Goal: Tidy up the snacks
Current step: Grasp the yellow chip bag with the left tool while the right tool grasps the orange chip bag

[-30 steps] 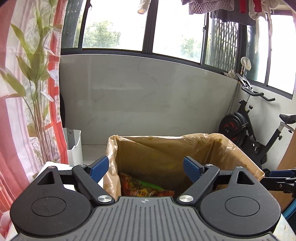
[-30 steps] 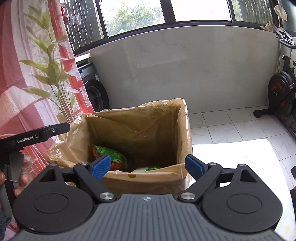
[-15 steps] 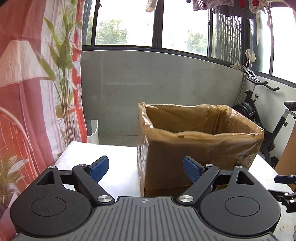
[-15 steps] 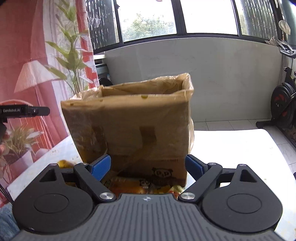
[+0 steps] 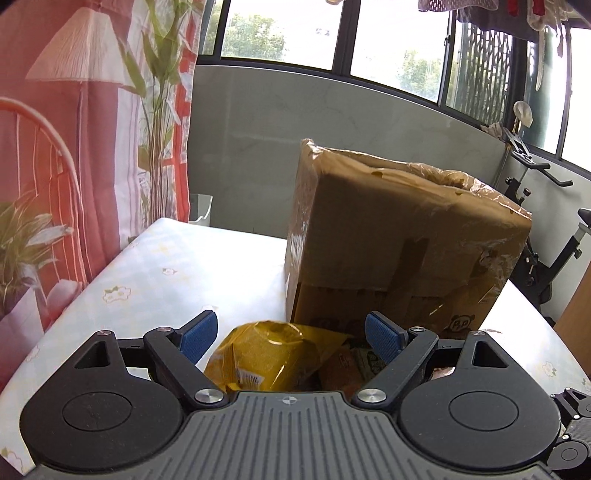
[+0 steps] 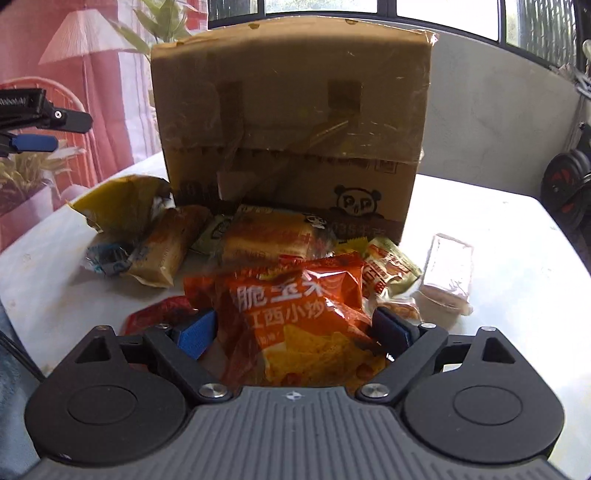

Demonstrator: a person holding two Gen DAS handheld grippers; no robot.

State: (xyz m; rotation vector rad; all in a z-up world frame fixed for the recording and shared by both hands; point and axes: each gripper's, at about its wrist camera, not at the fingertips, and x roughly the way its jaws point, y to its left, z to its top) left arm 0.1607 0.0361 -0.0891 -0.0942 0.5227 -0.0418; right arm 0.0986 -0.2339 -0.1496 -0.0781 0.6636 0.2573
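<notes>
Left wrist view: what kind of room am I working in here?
Likely an enclosed home balcony or sunroom. An exercise bike stands by a long run of windows, laundry hangs overhead, and a cloth-covered table carries the cardboard box.

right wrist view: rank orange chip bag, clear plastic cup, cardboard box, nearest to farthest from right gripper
1. orange chip bag, between the right gripper fingers, centre.
2. clear plastic cup, on its side, to the right.
3. cardboard box, behind the snack pile, upright.
</notes>
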